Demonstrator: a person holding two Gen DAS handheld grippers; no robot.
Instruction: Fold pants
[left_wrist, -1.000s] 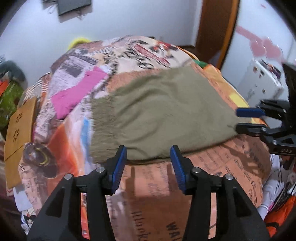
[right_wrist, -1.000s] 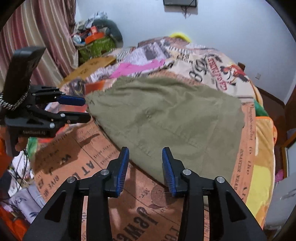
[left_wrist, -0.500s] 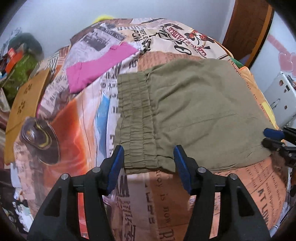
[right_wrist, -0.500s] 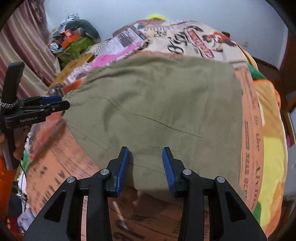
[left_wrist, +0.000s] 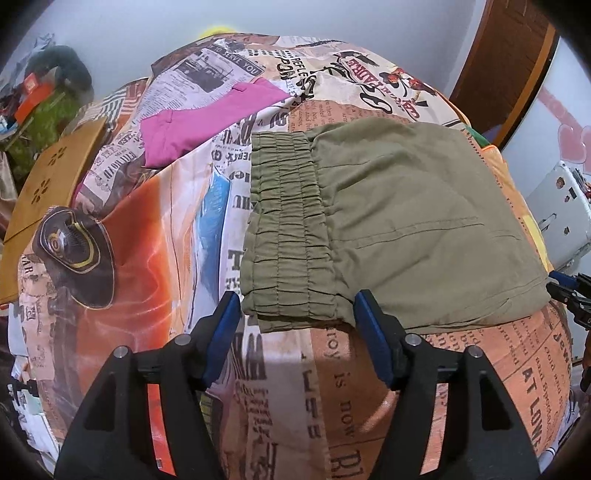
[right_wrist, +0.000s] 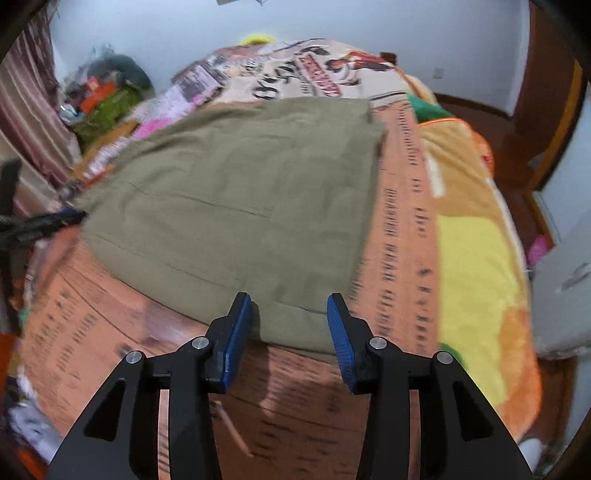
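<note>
Olive green pants (left_wrist: 399, 221) lie folded flat on the printed bedspread (left_wrist: 295, 387). Their elastic waistband (left_wrist: 288, 236) is at the left end. My left gripper (left_wrist: 297, 319) is open and empty, its jaws standing either side of the waistband's near corner, at the near edge. In the right wrist view the pants (right_wrist: 251, 199) fill the middle. My right gripper (right_wrist: 290, 319) is open and empty, its fingers at the near hem toward the right end. The other gripper shows at the far edge of each view, in the left wrist view (left_wrist: 570, 291) and in the right wrist view (right_wrist: 40, 225).
A pink garment (left_wrist: 207, 118) lies on the bed beyond the waistband. A wooden board (left_wrist: 40, 199) and clutter stand left of the bed. A white appliance (left_wrist: 557, 206) and a wooden door (left_wrist: 509, 62) are to the right. The bed drops off near me.
Both grippers have moved forward and down toward the pants' near edge. The left now frames the waistband corner; the right has shifted right along the hem. Both stayed open.
</note>
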